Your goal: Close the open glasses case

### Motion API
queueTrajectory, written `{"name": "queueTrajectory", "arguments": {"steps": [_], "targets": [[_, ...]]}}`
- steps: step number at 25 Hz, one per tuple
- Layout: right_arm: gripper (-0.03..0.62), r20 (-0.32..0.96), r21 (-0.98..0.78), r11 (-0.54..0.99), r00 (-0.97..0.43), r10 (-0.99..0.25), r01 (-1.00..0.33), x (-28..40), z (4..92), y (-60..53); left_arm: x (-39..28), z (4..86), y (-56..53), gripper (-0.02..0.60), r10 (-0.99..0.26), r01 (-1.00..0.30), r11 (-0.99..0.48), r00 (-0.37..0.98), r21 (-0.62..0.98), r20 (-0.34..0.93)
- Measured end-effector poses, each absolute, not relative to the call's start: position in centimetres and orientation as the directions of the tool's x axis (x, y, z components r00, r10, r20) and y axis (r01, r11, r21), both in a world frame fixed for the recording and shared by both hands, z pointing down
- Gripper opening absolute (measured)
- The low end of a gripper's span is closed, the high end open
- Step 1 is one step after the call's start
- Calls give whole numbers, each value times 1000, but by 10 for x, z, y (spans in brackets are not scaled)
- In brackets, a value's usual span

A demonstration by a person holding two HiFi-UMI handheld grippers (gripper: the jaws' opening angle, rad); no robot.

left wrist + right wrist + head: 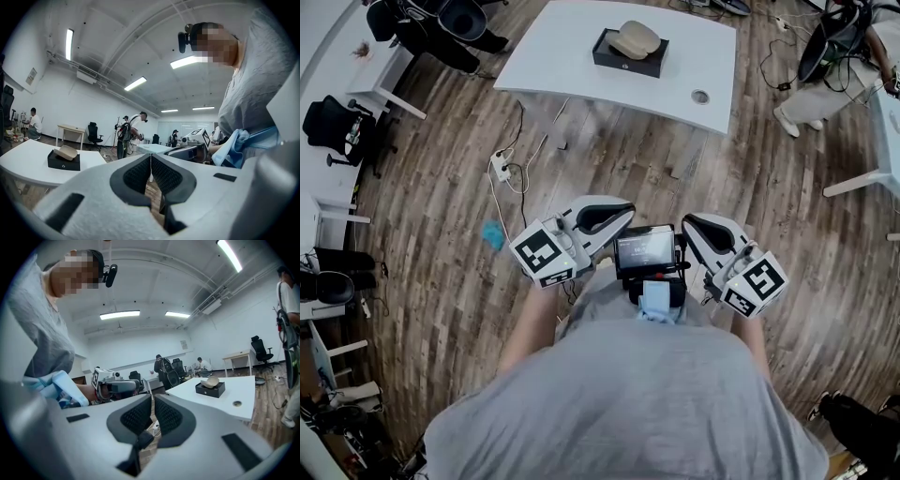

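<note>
A beige glasses case lies open on a black box on the white table, far ahead of me. It also shows in the left gripper view, as case on box, and small in the right gripper view, as case. Both grippers are held close to the person's body, well short of the table. My left gripper is shut with nothing in it, pads together. My right gripper points toward the left one, its pads meeting on nothing.
A screen device hangs at the person's chest between the grippers. A power strip with cables and a blue scrap lie on the wooden floor. The table has a cable hole. Another person stands at the far right.
</note>
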State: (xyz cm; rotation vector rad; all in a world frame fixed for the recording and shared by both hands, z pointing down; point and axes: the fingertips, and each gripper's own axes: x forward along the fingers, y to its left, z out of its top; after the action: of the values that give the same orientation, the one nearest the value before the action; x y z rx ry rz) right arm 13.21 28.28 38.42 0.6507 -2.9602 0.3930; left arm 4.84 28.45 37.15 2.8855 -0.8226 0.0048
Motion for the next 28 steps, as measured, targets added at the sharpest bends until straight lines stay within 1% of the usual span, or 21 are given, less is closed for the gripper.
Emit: {"name": "queueTrajectory", "arguments": {"steps": [9, 18, 28], "targets": [[34, 151, -223, 880, -907, -393, -419, 133, 390, 279, 50, 374, 286, 20, -529, -530, -837, 847, 134, 42], [34, 168, -231, 891, -918, -360, -391, 121, 396, 280, 31, 378, 283, 20, -567, -564, -810, 823, 159, 31], [34, 189, -230, 891, -916, -353, -391, 67, 398, 198, -24, 381, 197, 20, -567, -560, -811, 824, 172, 8]]}}
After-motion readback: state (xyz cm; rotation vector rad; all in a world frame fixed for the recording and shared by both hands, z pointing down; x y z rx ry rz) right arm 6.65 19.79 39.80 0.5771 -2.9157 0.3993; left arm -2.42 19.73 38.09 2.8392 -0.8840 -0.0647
